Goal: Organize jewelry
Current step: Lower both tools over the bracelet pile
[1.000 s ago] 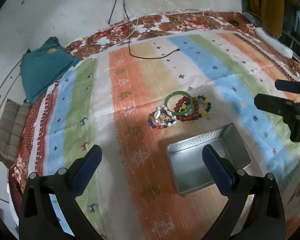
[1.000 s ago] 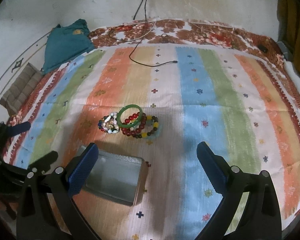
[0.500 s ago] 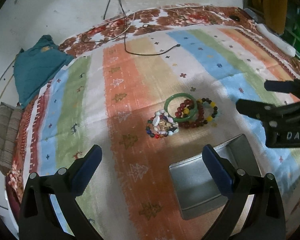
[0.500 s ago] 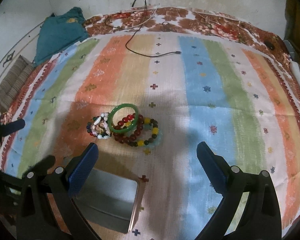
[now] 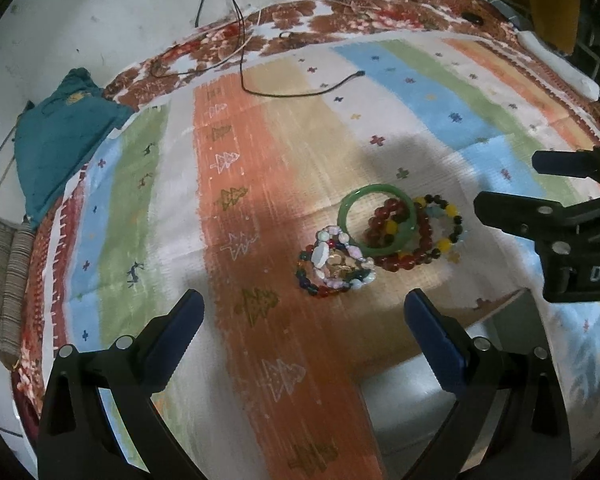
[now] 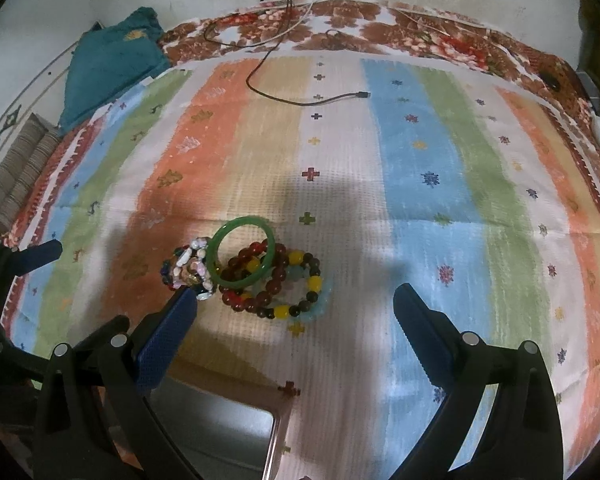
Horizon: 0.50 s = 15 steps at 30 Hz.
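Observation:
Several bracelets lie in a heap on the striped mat: a green bangle (image 5: 345, 216) (image 6: 244, 221), a dark red bead bracelet (image 5: 416, 256) (image 6: 276, 280), a yellow-and-black bead bracelet (image 5: 446, 244) (image 6: 314, 284) and a white shell bracelet (image 5: 332, 264) (image 6: 192, 268). A silver metal tin (image 5: 412, 408) (image 6: 220, 420) sits nearer than the heap, with nothing seen inside. My left gripper (image 5: 304, 304) (image 6: 80, 288) is open, just short of the shell bracelet. My right gripper (image 6: 296, 296) (image 5: 508, 184) is open too, its left finger close to the shell bracelet.
A black cable (image 5: 300, 94) (image 6: 300, 100) trails over the far part of the mat. A teal cloth (image 5: 60, 136) (image 6: 108, 64) and a striped cushion (image 5: 0, 280) lie at the left edge. A white wall stands behind.
Both grippers have moved forward and lower toward the bracelet heap, which now looks larger. The tin has slid to the bottom of both views. Both stay open.

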Motion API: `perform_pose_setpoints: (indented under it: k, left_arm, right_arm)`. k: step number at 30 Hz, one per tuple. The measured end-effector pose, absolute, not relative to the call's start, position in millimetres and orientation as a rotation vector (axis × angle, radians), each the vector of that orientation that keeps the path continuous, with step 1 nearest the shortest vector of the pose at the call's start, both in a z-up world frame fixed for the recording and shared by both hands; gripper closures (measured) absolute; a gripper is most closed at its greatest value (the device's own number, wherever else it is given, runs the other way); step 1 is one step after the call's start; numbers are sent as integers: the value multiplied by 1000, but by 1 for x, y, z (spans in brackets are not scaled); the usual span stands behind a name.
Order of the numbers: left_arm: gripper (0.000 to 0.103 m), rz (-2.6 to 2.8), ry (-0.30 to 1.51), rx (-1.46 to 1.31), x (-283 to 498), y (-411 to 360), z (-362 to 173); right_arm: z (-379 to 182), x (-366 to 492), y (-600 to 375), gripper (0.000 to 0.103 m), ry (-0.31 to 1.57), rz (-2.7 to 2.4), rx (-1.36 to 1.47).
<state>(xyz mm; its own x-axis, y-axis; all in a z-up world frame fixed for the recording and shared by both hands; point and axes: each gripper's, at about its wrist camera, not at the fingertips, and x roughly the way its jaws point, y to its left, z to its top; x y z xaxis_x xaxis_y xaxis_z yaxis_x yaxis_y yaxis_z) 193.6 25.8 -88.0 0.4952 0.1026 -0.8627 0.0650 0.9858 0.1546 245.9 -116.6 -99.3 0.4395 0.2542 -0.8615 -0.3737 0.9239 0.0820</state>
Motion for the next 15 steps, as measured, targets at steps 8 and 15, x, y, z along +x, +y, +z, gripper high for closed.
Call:
perform_pose_setpoints:
  k: [8, 15]
  left_arm:
    - [5, 15, 1073, 171, 210, 33, -104]
    - [8, 6, 1097, 157, 227, 43, -119]
  right_arm:
    - [-118, 263, -109, 4, 1099, 407, -125]
    - [-132, 281, -103, 4, 1134, 407, -115]
